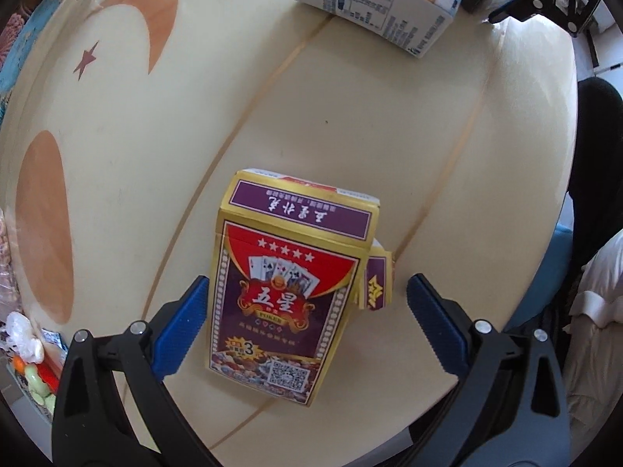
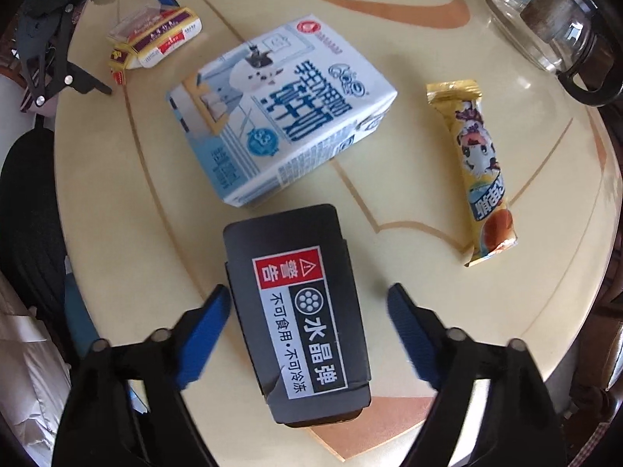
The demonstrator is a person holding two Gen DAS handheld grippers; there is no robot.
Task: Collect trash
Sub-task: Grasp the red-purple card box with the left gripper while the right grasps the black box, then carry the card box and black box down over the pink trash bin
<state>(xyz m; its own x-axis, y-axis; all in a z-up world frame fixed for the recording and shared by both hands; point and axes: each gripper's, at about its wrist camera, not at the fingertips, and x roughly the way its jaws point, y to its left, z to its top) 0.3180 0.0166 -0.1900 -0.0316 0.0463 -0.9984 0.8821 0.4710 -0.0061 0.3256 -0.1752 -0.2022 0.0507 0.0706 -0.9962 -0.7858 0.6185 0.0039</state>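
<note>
both pairs of jaws stand spread wide, gripping nothing. my left gripper (image 1: 303,303) straddles the playing-card box (image 1: 284,292), its left pad just beside the box's side and the other well clear — the box lies flat near the table (image 1: 350,124) edge closest to me, top flap hanging open. my right gripper (image 2: 307,311) brackets the black carton (image 2: 300,311) the same way, also close to the near edge. i judge i'm at the grasp step for two pieces of trash at once; next i'd shift each gripper to centre its box, then squeeze gently, since both are thin card and could crush or skid. further in sit the milk carton (image 2: 280,109) and, toward the right edge, a yellow snack wrapper (image 2: 479,171) — untouched. a glass jar (image 2: 545,23) stands at the far edge, out of my path. no bin shows.
</note>
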